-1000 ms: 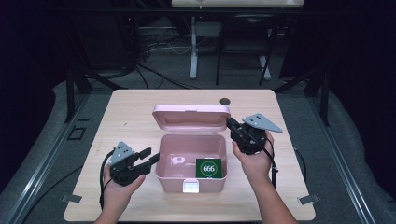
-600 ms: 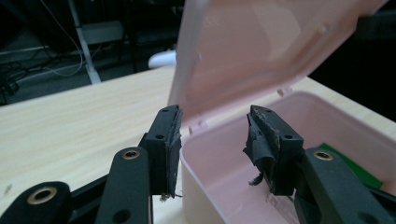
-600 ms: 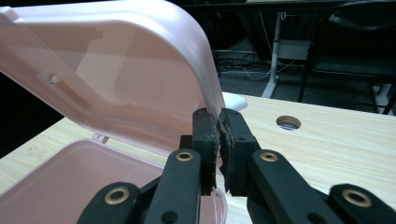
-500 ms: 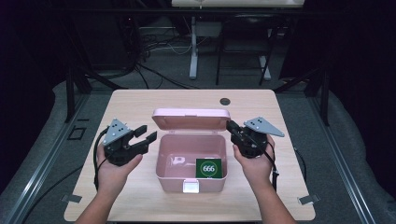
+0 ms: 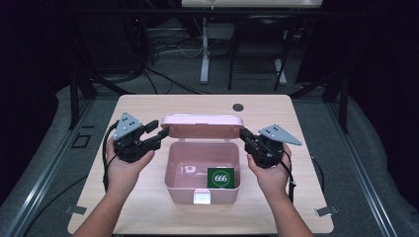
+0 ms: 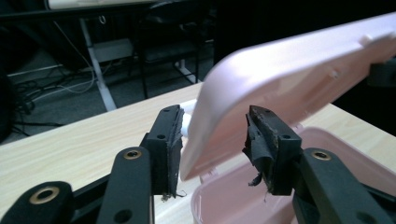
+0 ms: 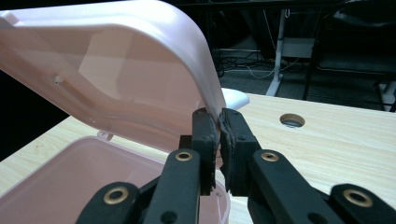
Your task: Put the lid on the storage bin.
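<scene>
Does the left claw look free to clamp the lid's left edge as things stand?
Probably yes: the left claw already straddles the pink lid edge with jaws apart, nothing between pads and plastic.

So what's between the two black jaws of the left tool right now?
The left edge of the pink plastic box's raised lid sits in the gap of the left tool, pads not yet pressing it, per the left gripper view.

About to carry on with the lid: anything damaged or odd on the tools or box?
Yes. The rubber pad on the left tool is torn and peeling, with frayed flaps hanging off one finger. The pink box and its lid look intact.
</scene>
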The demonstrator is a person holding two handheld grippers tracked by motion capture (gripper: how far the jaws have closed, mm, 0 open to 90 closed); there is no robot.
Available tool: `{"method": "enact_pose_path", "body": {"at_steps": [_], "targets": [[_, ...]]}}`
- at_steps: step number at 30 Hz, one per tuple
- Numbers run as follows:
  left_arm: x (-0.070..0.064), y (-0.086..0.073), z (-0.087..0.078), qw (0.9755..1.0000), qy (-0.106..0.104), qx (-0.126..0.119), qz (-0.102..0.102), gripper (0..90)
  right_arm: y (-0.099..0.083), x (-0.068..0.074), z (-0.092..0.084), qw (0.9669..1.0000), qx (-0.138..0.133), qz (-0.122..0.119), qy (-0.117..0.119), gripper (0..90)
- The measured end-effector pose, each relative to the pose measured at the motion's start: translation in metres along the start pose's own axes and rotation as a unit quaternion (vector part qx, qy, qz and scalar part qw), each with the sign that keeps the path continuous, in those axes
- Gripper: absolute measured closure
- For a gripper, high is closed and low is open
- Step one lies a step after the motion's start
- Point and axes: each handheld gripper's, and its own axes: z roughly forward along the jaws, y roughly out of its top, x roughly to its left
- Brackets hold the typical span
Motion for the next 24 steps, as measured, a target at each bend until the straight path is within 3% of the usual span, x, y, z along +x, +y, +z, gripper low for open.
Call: {"method": "enact_pose_path", "body": {"at_steps": [6,11,24], "targets": [[-0.002,0.004,0.003,0.9999,-0.011,-0.008,0.000,68.7,-0.001,-0.002,-0.002,0.9999,-0.001,0.008,0.010,82.4],[-0.002,0.006,0.007,0.9999,0.001,-0.010,0.007,72.2,-0.001,-0.008,-0.007,0.9998,-0.002,0.015,0.013,81.4],[-0.004,0.000,-0.001,0.9999,-0.013,-0.008,-0.001,70.3,0.003,-0.020,-0.014,0.9993,-0.019,0.032,0.001,76.9]]}}
